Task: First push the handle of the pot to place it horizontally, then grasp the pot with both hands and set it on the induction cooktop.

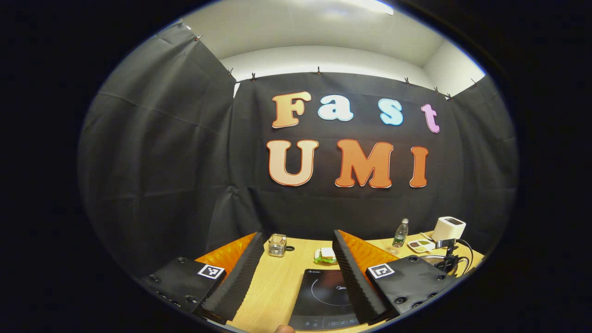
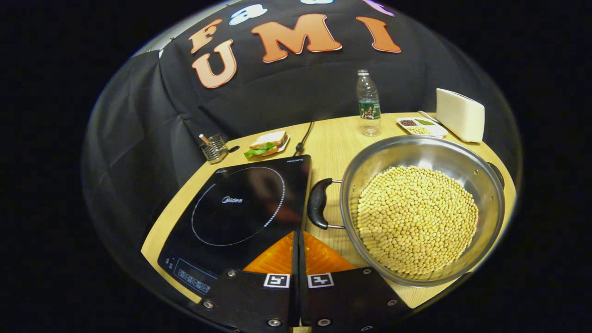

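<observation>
Left gripper view: left gripper (image 1: pixel 296 277), fingers spread apart, is held above the induction cooktop (image 1: pixel 323 296), the pot being glimpsed far right; right gripper view: right gripper (image 2: pixel 297 252), fingers pressed together, is aimed just below the black handle (image 2: pixel 318 203) of the bean-filled steel pot (image 2: pixel 423 208), set right of the cooktop.

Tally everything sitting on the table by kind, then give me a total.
Pot of beans: 1
Induction cooktop: 1
Water bottle: 1
Toaster: 1
Sandwich plate: 1
Divided snack tray: 1
Utensil holder: 1
Total: 7
</observation>
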Demonstrator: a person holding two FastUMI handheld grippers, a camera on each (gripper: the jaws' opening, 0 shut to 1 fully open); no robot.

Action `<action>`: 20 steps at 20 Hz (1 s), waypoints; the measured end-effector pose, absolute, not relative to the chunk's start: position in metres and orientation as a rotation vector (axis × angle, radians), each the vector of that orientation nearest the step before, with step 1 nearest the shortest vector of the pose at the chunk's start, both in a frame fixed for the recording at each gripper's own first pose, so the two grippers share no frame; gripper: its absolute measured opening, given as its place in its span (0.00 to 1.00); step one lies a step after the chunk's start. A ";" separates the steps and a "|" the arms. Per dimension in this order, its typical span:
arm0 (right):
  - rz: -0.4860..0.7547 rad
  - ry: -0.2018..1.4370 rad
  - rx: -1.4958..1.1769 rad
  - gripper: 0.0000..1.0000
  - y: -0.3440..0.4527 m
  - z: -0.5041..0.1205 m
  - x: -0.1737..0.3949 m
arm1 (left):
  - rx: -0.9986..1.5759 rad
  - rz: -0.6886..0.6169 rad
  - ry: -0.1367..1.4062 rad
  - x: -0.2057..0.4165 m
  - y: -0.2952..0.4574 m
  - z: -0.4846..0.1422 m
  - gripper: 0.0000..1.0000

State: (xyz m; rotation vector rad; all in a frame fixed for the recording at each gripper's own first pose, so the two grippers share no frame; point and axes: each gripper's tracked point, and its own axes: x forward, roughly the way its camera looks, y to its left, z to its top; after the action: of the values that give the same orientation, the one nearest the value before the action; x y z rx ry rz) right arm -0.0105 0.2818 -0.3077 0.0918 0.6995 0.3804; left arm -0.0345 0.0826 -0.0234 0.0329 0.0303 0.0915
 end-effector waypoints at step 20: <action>0.094 0.462 0.093 0.16 0.068 -0.233 0.029 | -0.015 -0.216 0.229 0.009 -0.113 -0.134 0.97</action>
State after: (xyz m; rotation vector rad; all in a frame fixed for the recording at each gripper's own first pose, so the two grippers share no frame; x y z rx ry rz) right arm 0.0290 0.0682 -0.2326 0.0933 0.4617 0.0941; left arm 0.0091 -0.1128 -0.1343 -0.0152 0.2289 -0.2161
